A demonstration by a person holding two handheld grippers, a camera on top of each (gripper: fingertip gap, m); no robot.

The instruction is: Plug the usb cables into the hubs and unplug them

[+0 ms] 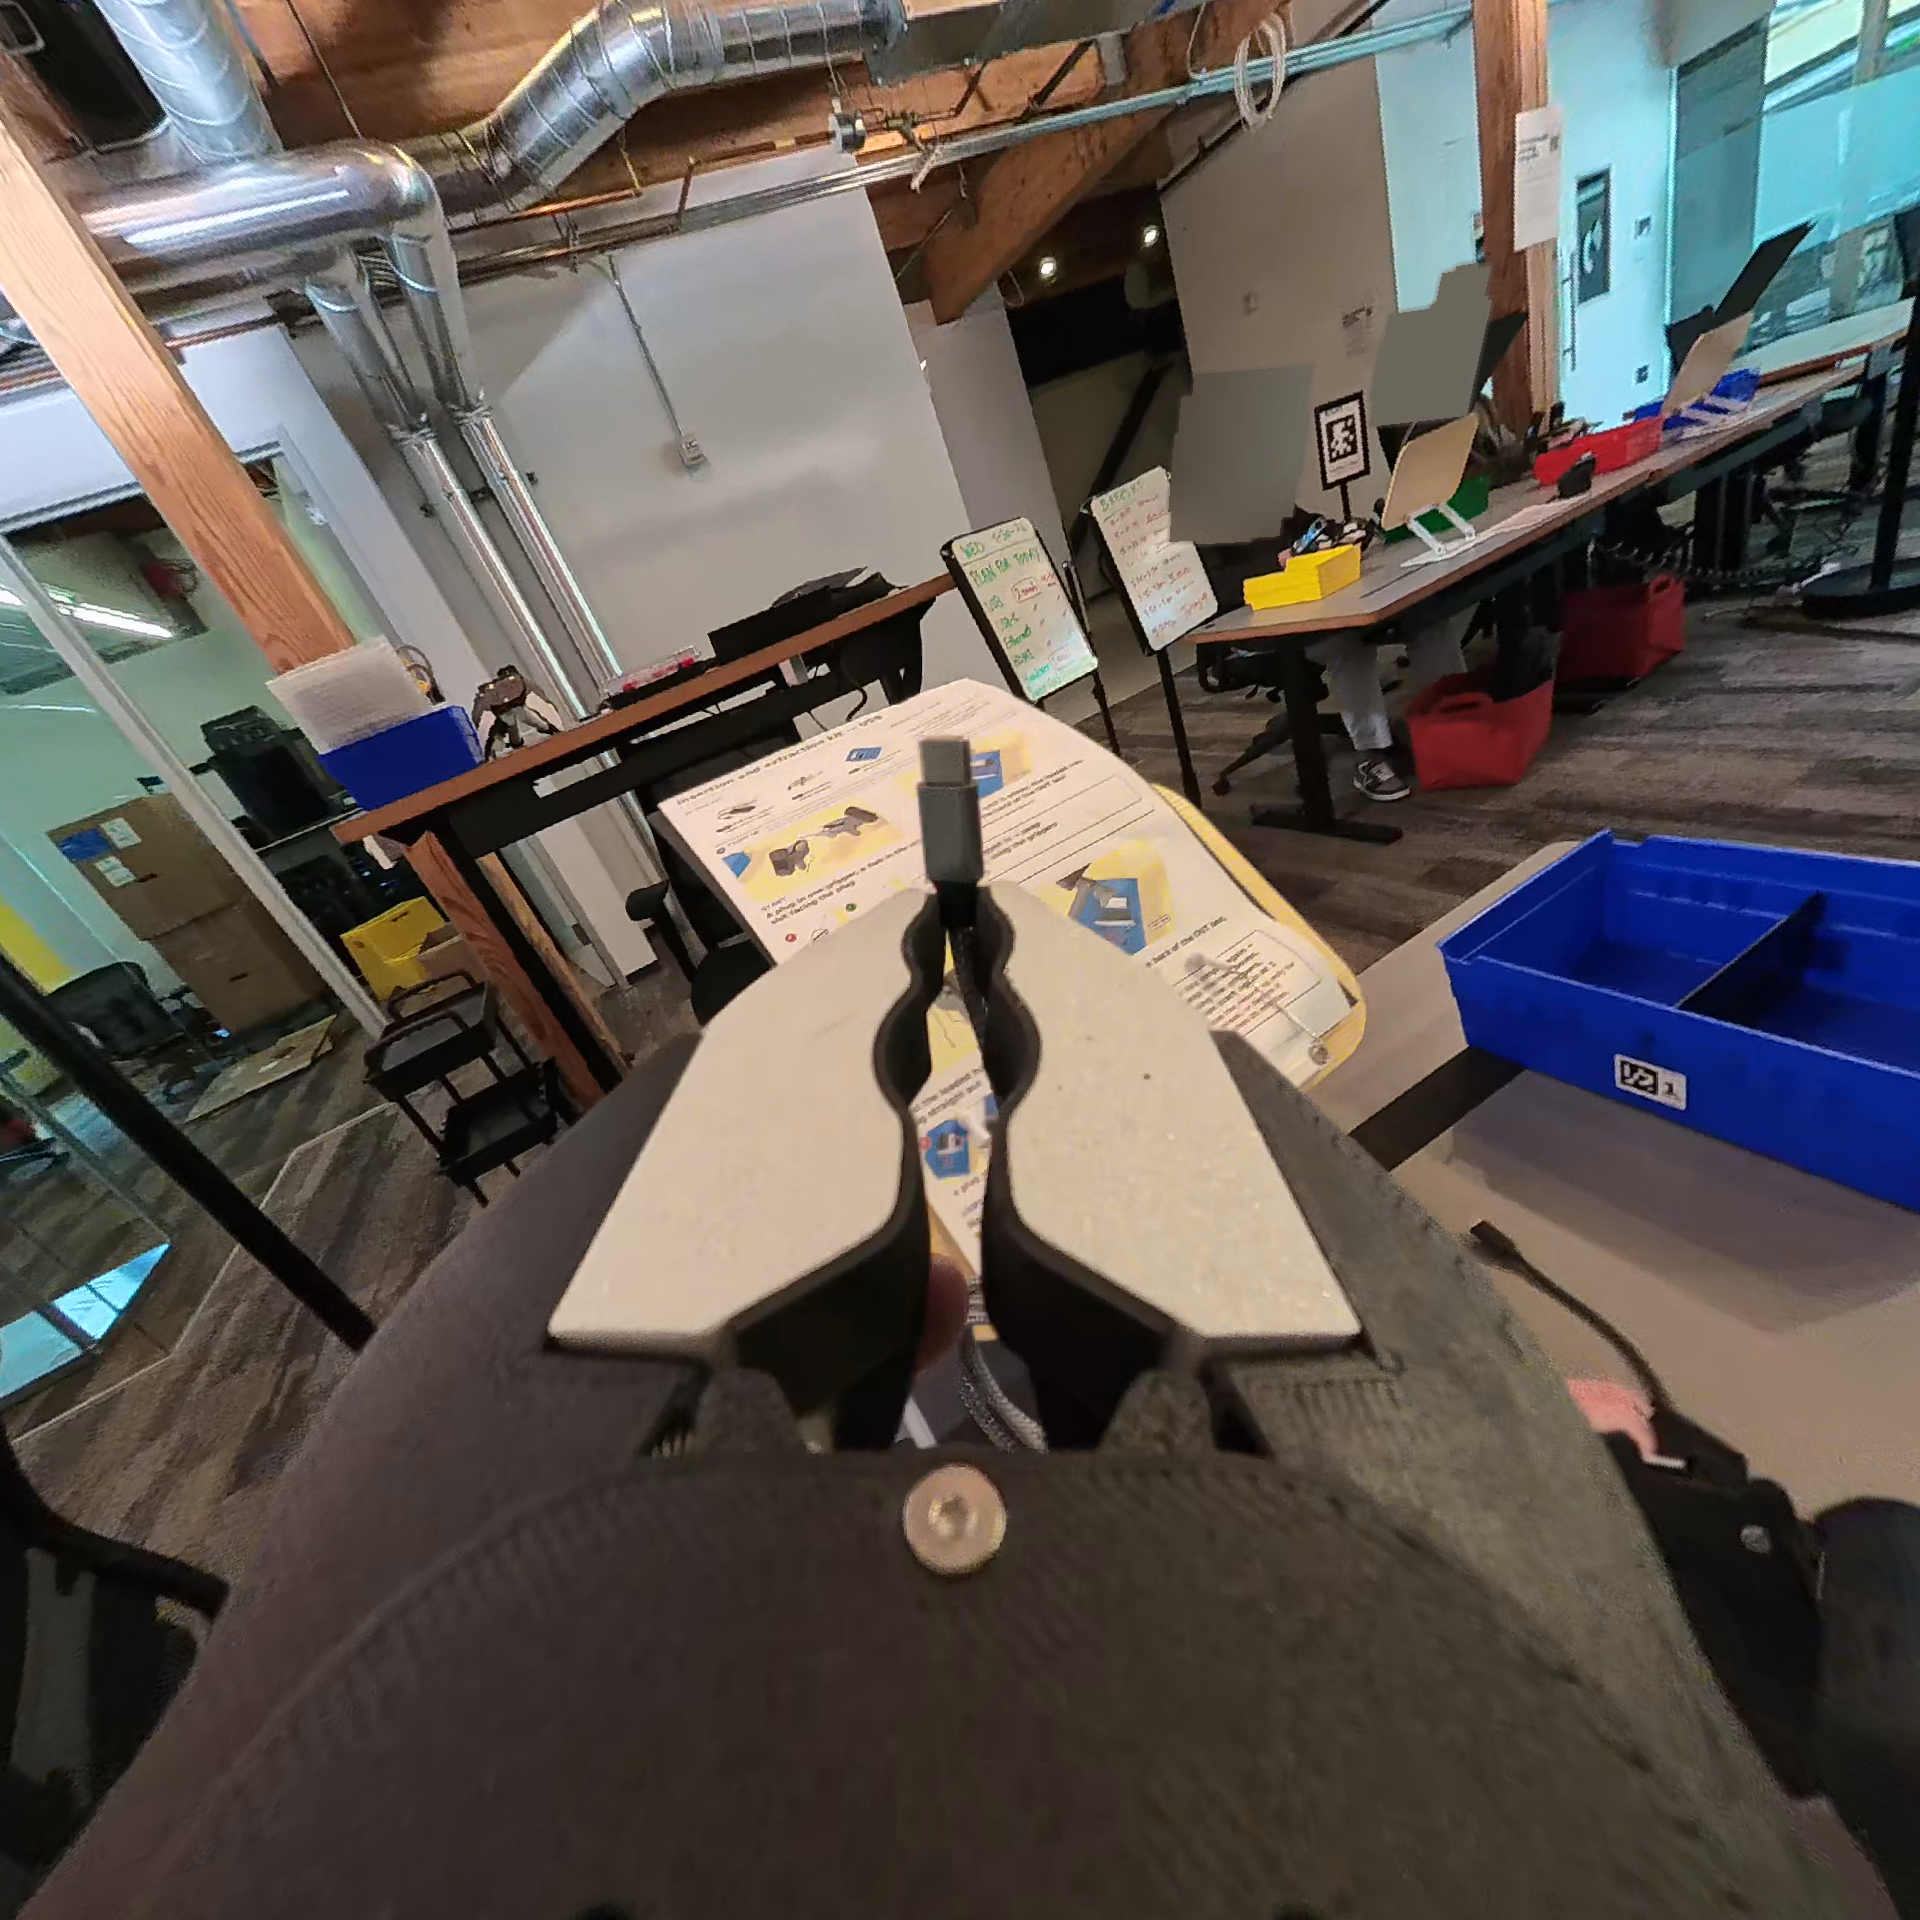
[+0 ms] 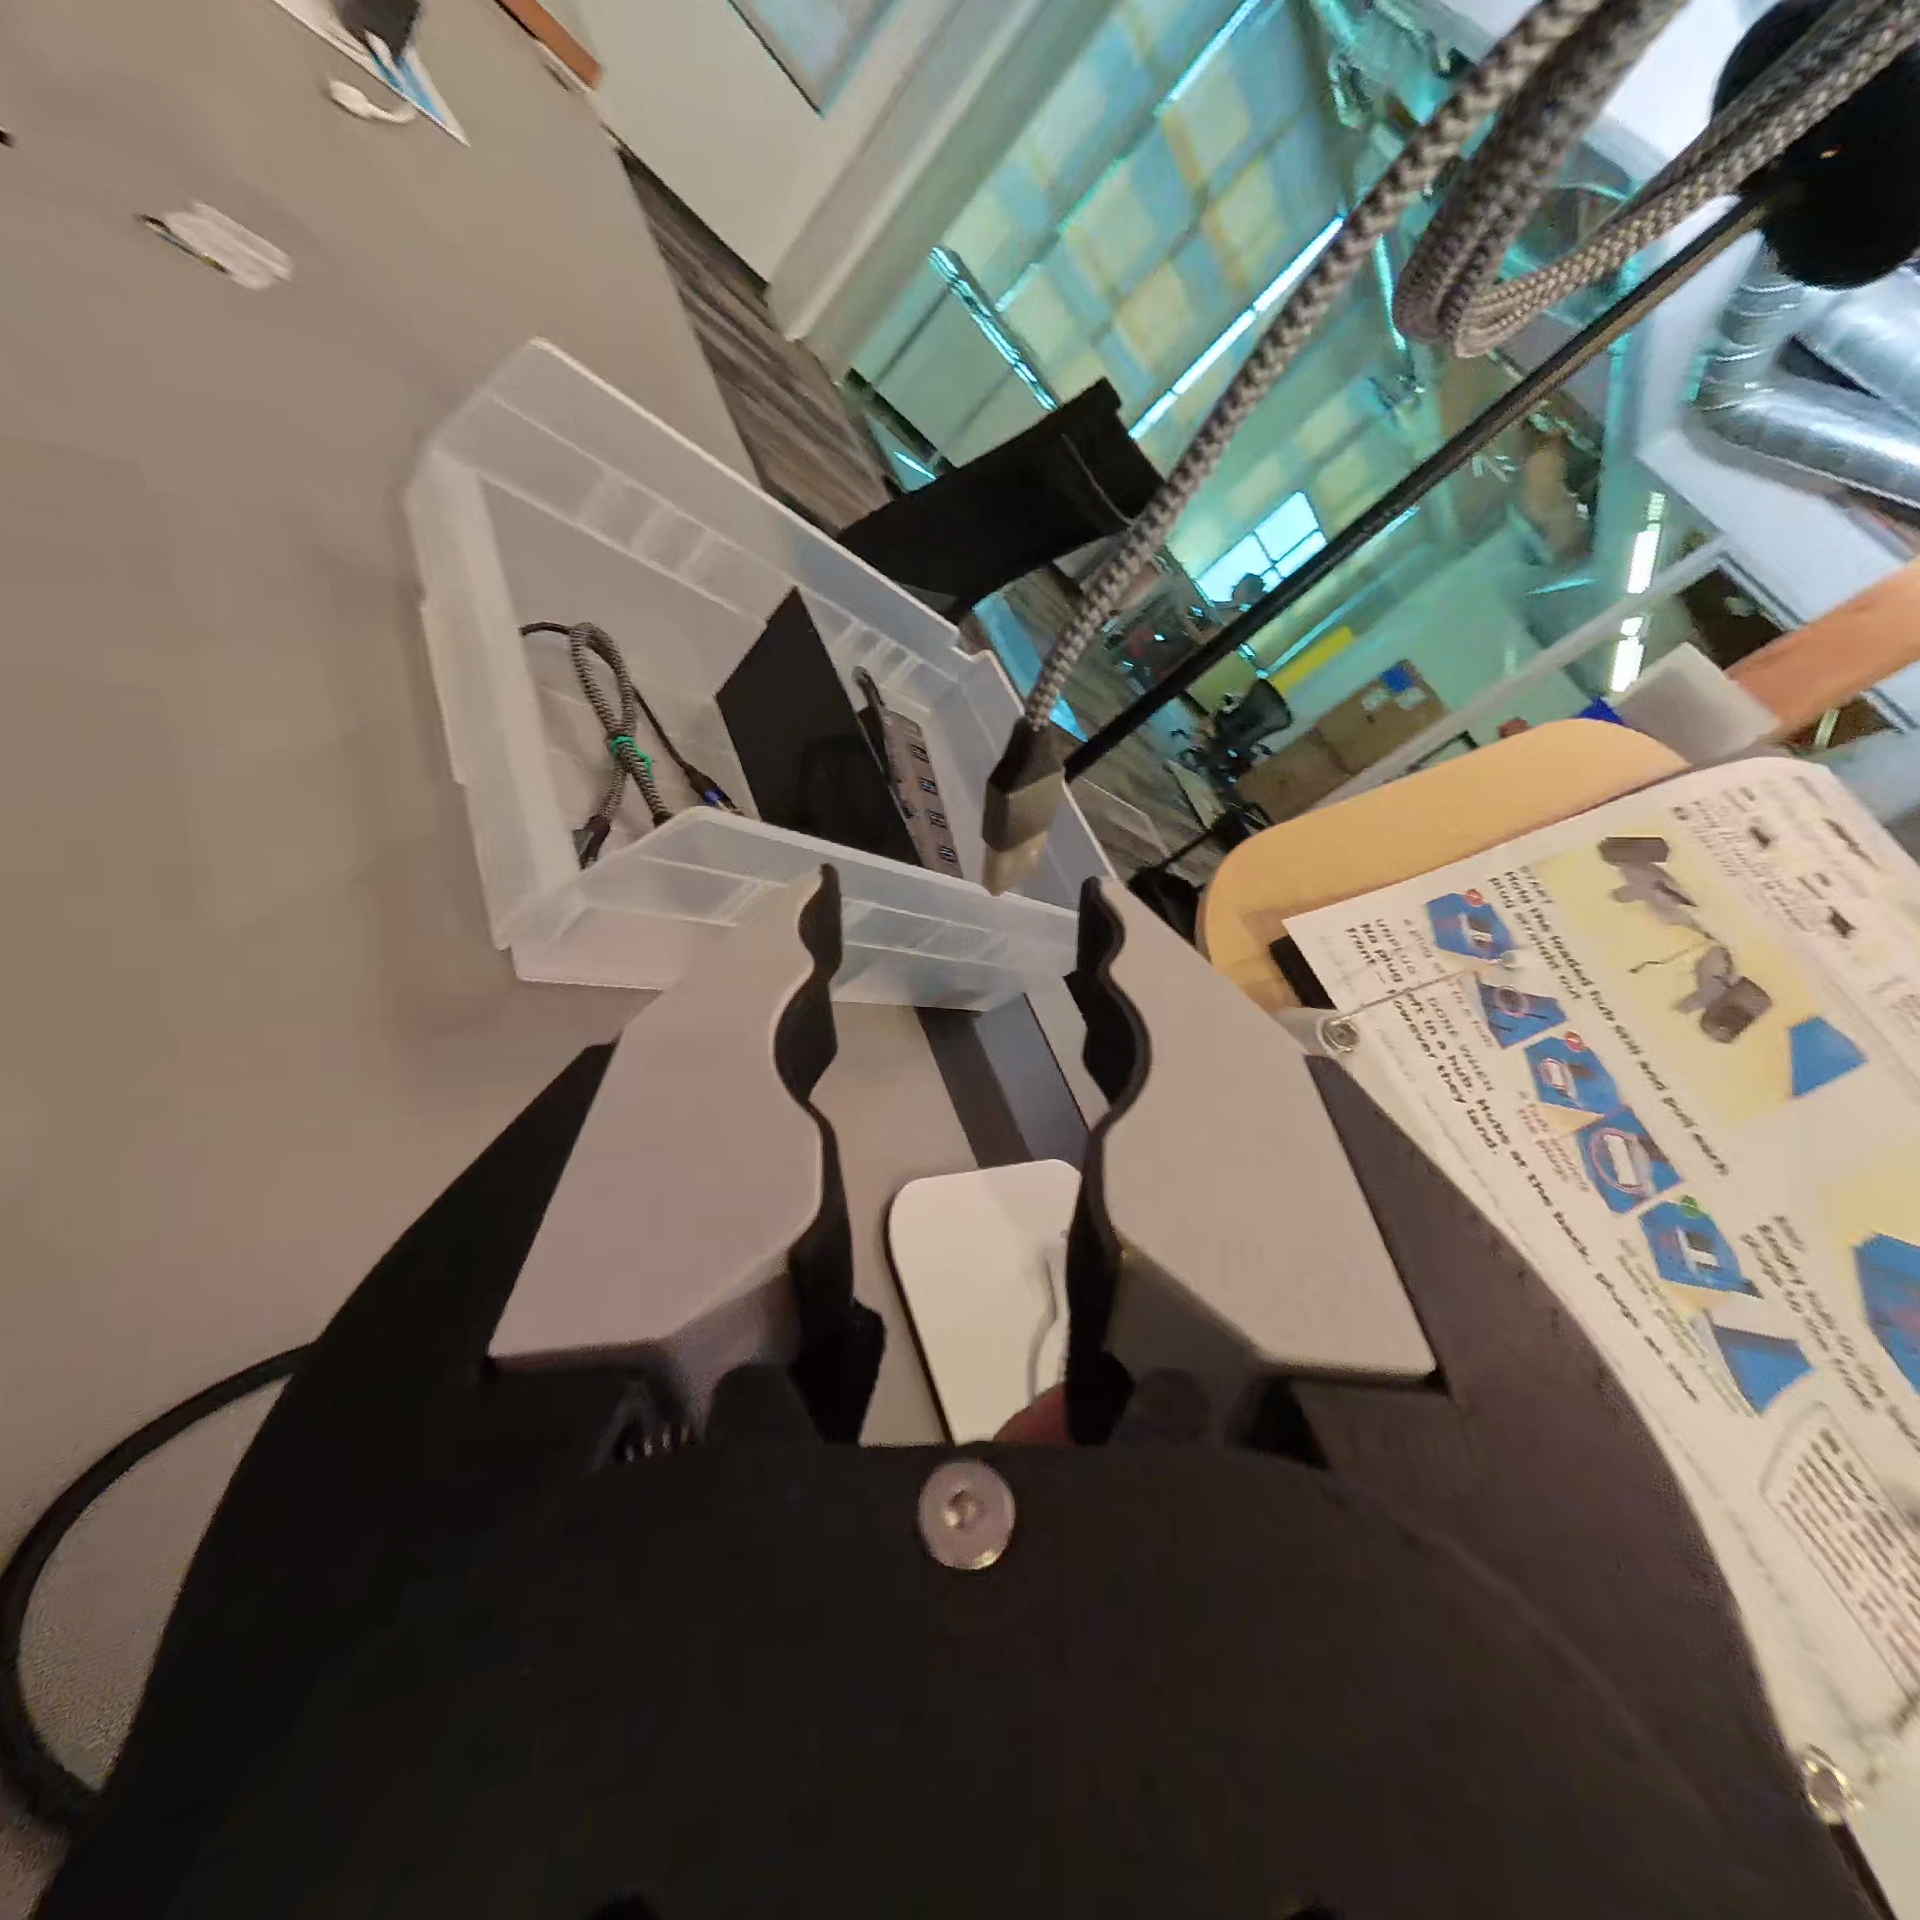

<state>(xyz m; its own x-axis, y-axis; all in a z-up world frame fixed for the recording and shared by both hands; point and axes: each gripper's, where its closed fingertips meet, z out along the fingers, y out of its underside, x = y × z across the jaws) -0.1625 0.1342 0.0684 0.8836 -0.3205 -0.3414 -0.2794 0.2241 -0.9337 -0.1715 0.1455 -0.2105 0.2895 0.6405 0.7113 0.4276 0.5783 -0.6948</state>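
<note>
My left gripper (image 1: pixel 956 909) is shut on a braided grey USB cable just behind its plug (image 1: pixel 948 805), which points up and away, raised above the table. My right gripper (image 2: pixel 956 894) is open and empty. Just beyond its tips hangs the cable's other USB plug (image 2: pixel 1023 805), pointing down, its braided cable (image 2: pixel 1278 405) looping up to the top right. Behind it a clear plastic bin (image 2: pixel 499 665) holds a bundled cable (image 2: pixel 623 727) in its left compartment and a grey USB hub (image 2: pixel 920 779) in its right compartment, behind a black divider.
A blue divided bin (image 1: pixel 1683 997) sits on the grey table at the right. A printed instruction sheet (image 1: pixel 997 821) on a stand is straight ahead of the left gripper; it also shows in the right wrist view (image 2: pixel 1621 1122). A black cable (image 1: pixel 1569 1309) lies on the table. A white pad (image 2: pixel 977 1278) lies under the right gripper. There is about 30 centimeters between the tips of the two grippers.
</note>
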